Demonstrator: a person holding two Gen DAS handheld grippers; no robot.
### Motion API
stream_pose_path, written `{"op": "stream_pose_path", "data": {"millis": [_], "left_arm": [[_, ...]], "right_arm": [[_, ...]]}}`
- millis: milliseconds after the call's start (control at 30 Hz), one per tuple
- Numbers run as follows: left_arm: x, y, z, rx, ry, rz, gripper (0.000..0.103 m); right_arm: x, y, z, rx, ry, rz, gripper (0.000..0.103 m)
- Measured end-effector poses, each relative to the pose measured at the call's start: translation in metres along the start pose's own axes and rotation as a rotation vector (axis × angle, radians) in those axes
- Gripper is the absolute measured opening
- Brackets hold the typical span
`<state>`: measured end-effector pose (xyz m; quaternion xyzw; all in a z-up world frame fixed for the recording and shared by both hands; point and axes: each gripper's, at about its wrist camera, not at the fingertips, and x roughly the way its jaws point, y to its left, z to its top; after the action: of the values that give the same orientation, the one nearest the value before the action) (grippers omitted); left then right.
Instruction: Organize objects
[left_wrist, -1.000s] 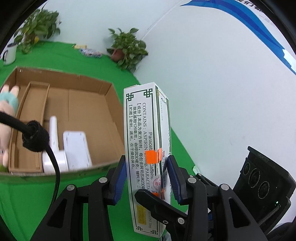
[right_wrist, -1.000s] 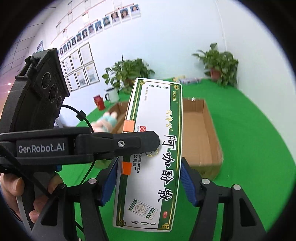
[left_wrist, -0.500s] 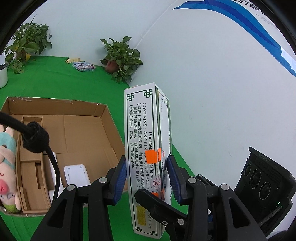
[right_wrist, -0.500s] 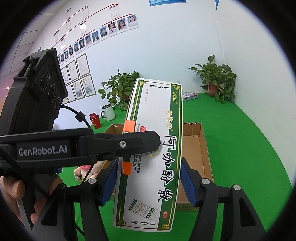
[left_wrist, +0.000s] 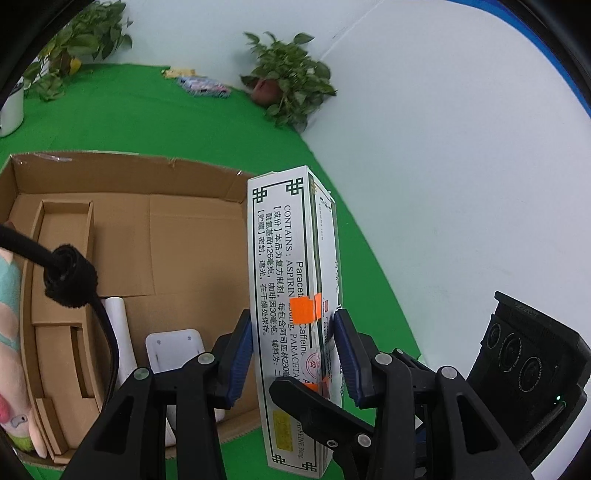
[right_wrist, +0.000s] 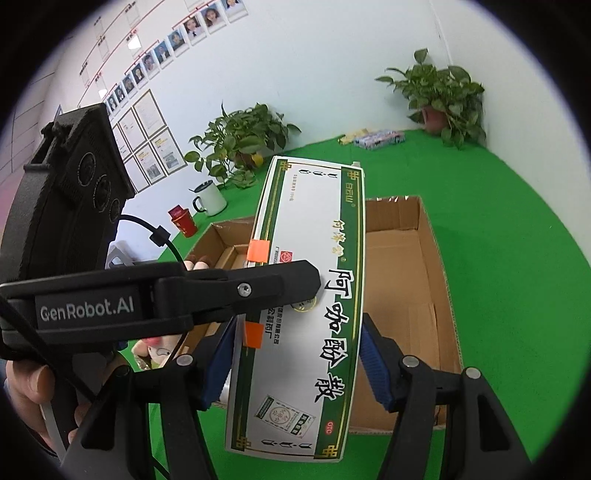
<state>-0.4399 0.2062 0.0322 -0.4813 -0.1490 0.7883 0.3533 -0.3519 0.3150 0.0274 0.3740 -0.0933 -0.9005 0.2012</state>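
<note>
Right now I have both hand-held grippers on one thing: the long white medicine carton with green borders and black Chinese lettering (right_wrist: 295, 295). My right hand-held gripper (right_wrist: 299, 363) is partly open, blue pads (right_wrist: 373, 365) clamped across the carton's broad printed face. My left hand-held gripper (left_wrist: 291, 354) is closed narrower on the thin side panel (left_wrist: 284, 295), one jaw reaching across the front in the right wrist view. I judge the two crossed grips are there to keep such a long, light carton from twisting as it travels. It hangs tilted in the air, clear of the green desk (right_wrist: 480, 192), with its far end over the near wall of the open brown cardboard box (left_wrist: 192, 236). Inside that box lie white plastic parts (left_wrist: 173, 347) and cardboard dividers, with a pastel plush toy (left_wrist: 11, 332) against the left wall. Beyond stand a white enamel mug (right_wrist: 208, 199), a red cup (right_wrist: 183, 221) and potted plants (right_wrist: 439, 96) by the wall.
</note>
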Motion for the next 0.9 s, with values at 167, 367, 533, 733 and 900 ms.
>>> {"op": "stream_pose_path", "data": {"millis": [167, 367, 533, 733, 900], "left_arm": [[0.040, 0.035, 0.010, -0.078, 0.070, -0.002, 0.040], [0.076, 0.072, 0.019, -0.132, 0.132, 0.030, 0.040], [0.105, 0.093, 0.013, -0.176, 0.184, 0.011, 0.040], [0.138, 0.110, 0.005, -0.222, 0.246, -0.028, 0.040], [0.155, 0.115, 0.001, -0.226, 0.286, -0.034, 0.041]], "right_arm": [[0.032, -0.016, 0.001, 0.032, 0.072, 0.009, 0.062], [0.073, -0.035, 0.002, 0.095, 0.162, 0.052, 0.062], [0.087, -0.038, -0.013, 0.088, 0.232, 0.026, 0.062], [0.098, -0.050, -0.026, 0.104, 0.313, -0.016, 0.062], [0.103, -0.057, -0.036, 0.118, 0.339, -0.041, 0.062]]}}
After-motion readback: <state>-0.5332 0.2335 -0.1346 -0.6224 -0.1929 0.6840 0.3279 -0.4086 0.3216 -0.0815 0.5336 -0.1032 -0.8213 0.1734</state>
